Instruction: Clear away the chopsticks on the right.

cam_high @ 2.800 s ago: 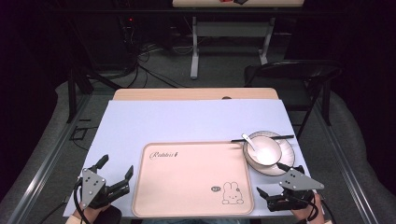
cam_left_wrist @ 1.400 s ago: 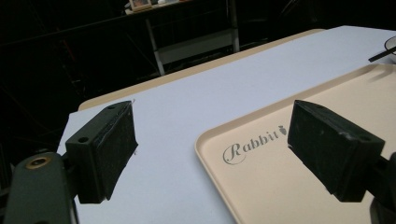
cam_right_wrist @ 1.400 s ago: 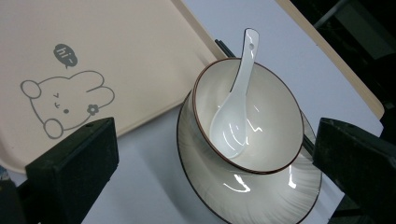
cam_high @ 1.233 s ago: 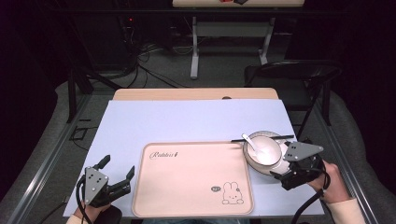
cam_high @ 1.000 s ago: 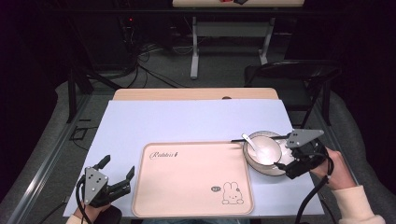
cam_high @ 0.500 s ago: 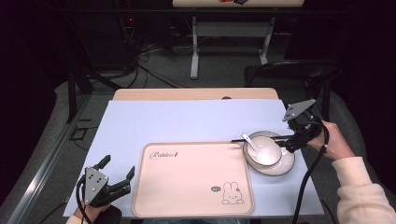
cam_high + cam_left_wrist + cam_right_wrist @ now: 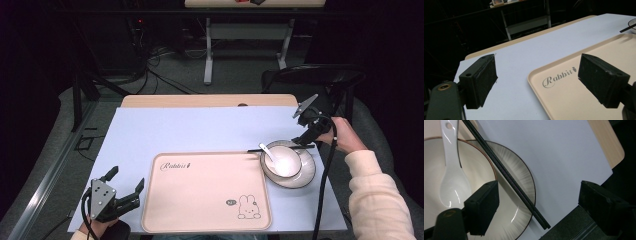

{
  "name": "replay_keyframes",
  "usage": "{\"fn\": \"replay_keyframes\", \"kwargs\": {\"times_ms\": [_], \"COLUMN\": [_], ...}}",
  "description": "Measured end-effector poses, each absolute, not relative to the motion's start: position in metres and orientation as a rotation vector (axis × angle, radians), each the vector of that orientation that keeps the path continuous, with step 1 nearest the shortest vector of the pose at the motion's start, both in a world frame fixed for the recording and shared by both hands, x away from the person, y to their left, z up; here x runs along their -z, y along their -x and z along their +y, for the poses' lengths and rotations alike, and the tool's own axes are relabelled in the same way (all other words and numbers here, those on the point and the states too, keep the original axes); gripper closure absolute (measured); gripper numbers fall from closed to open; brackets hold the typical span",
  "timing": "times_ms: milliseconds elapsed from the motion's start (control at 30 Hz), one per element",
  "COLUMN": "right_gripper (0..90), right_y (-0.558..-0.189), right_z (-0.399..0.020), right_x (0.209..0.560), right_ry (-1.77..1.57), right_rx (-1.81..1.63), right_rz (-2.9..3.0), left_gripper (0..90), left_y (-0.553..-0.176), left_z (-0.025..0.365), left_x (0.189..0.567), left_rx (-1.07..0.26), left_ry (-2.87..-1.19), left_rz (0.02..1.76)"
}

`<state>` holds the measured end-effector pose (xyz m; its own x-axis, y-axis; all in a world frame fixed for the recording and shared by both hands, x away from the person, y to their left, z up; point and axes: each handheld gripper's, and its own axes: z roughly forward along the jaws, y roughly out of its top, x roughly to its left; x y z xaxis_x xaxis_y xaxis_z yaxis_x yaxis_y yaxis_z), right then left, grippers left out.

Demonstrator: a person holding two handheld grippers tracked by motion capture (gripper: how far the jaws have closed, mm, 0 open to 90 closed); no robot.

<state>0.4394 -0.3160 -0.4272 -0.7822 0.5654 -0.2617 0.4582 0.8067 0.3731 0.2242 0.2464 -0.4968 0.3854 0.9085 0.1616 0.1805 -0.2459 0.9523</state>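
At the near left corner of the table [image 7: 200, 125], the left gripper [image 7: 125, 186] rests low in the person's hand, jaws spread wide and empty, aimed across the pink tray [image 7: 205, 192]. Farther right, a bowl [image 7: 282, 161] with a white spoon [image 7: 267, 151] in it sits on a plate [image 7: 305, 175] just beside the tray. Black chopsticks [image 7: 280, 147] lie across the plate's far rim. Beyond it, the right hand [image 7: 342, 140] holds the right gripper [image 7: 306, 141] tilted down over the chopsticks' end, jaws apart, grasping nothing.
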Motion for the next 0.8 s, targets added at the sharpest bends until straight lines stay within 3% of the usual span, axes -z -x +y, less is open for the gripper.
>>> {"fn": "replay_keyframes", "kwargs": {"times_ms": [67, 433, 467, 800], "right_gripper": [32.1, 56.1, 63.5, 77.1], "right_y": [-0.444, -0.452, -0.452, -0.457], "right_z": [-0.317, -0.315, -0.313, -0.311], "right_x": [0.433, 0.454, 0.461, 0.481], "right_ry": [-0.771, -0.556, -0.526, -0.447], "right_rx": [-0.361, -0.208, -0.148, -0.085], "right_rz": [2.641, 2.768, 2.793, 2.894], "left_gripper": [15.3, 15.3, 15.3, 15.3], "left_y": [-0.224, -0.224, -0.224, -0.225], "left_z": [0.246, 0.246, 0.246, 0.246], "left_x": [0.497, 0.497, 0.497, 0.497], "left_rx": [-0.951, -0.951, -0.95, -0.949], "left_ry": [-1.686, -1.685, -1.685, -1.688], "left_rz": [0.97, 0.97, 0.97, 0.971]}}
